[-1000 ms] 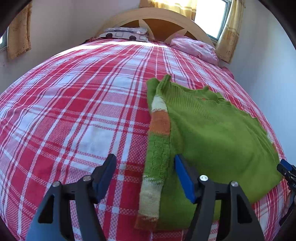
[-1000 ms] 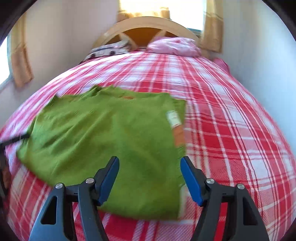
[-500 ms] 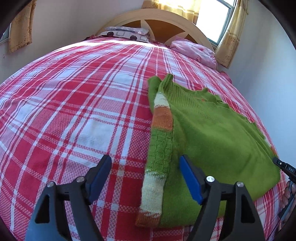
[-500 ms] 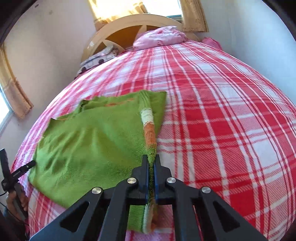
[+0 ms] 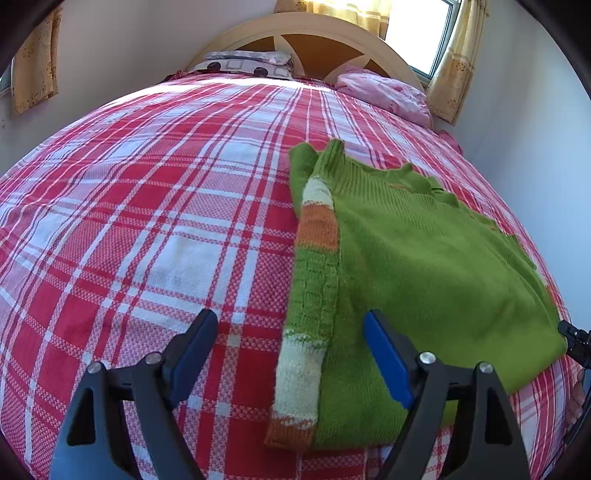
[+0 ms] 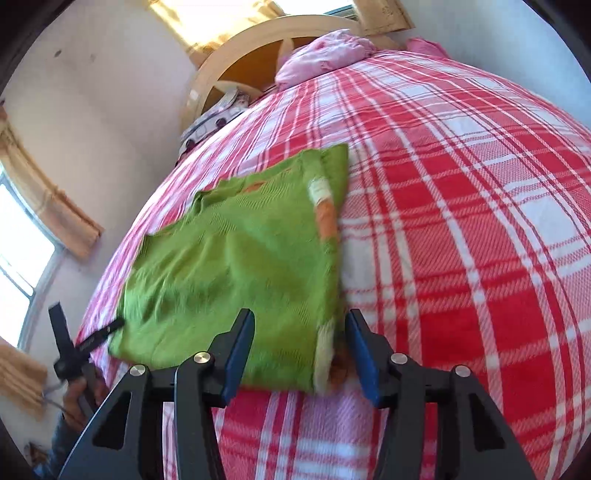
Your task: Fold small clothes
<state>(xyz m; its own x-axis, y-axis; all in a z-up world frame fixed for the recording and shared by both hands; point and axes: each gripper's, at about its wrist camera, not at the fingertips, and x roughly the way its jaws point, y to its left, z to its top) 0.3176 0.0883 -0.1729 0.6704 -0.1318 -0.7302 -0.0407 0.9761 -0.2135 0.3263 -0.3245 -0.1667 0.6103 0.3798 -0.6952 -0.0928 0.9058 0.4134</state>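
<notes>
A red-and-white plaid bed (image 5: 155,229) fills both views, lit from a window behind the headboard. Nearest, the left gripper (image 5: 291,354) hangs with its 2 jaws spread wide and just opened further; the sweater's striped sleeve (image 5: 314,295) lies between them, untouched by either pad. The right gripper (image 6: 301,350) has just been opening too, its jaws apart and straddling the sweater's near corner, pinching nothing. Beyond, the green sweater (image 5: 424,266) lies flat on the bed, at 3 o'clock in the left view and 10 o'clock in the right. The sleeve is folded in along one side, probably to square the shape for the next fold. Both grippers sit at the hem, likely placed to lift it toward the collar. Farthest, pillows (image 5: 384,92) rest against the arched headboard (image 5: 310,33) at 12 o'clock.
</notes>
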